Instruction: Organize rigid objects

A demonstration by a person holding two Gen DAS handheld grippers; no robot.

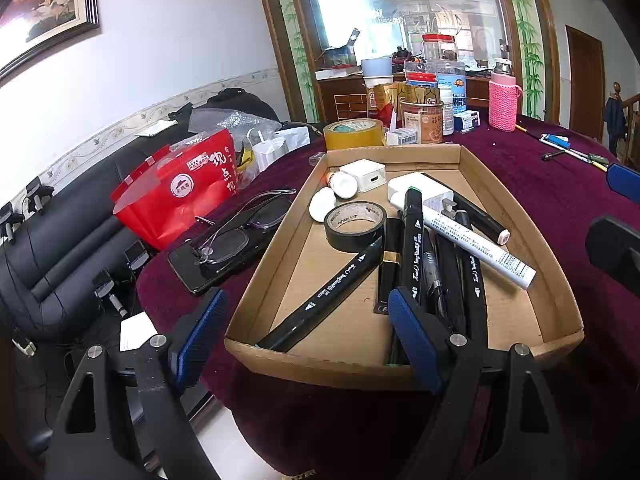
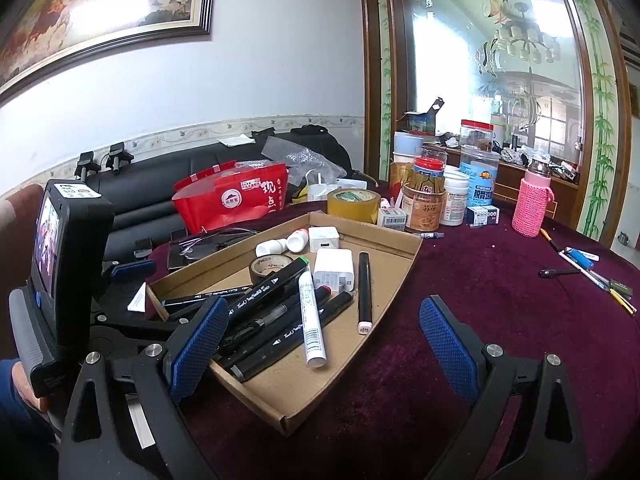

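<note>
A shallow cardboard tray [image 1: 280,236] [image 2: 368,232] lies on the dark red tablecloth. Inside it are several black markers [image 1: 332,292] [image 2: 280,344], a white tube [image 1: 480,246] [image 2: 312,324], a black tape roll [image 1: 354,224] [image 2: 266,264], white chargers [image 1: 364,176] [image 2: 334,270] and small white bottles [image 1: 344,184]. My left gripper [image 1: 308,338] hovers open over the tray's near edge; it holds nothing, and its right pad sits above the marker ends. My right gripper [image 2: 322,348] is open too and holds nothing, straddling the tray's near right corner.
Glasses [image 1: 248,220] rest on a phone [image 1: 200,268] left of the tray, beside a red bag [image 1: 180,188]. Behind stand a yellow tape roll [image 2: 354,202], jars and a pink bottle [image 2: 534,204]. Loose pens [image 2: 592,272] lie at the far right. A black sofa borders the table's left.
</note>
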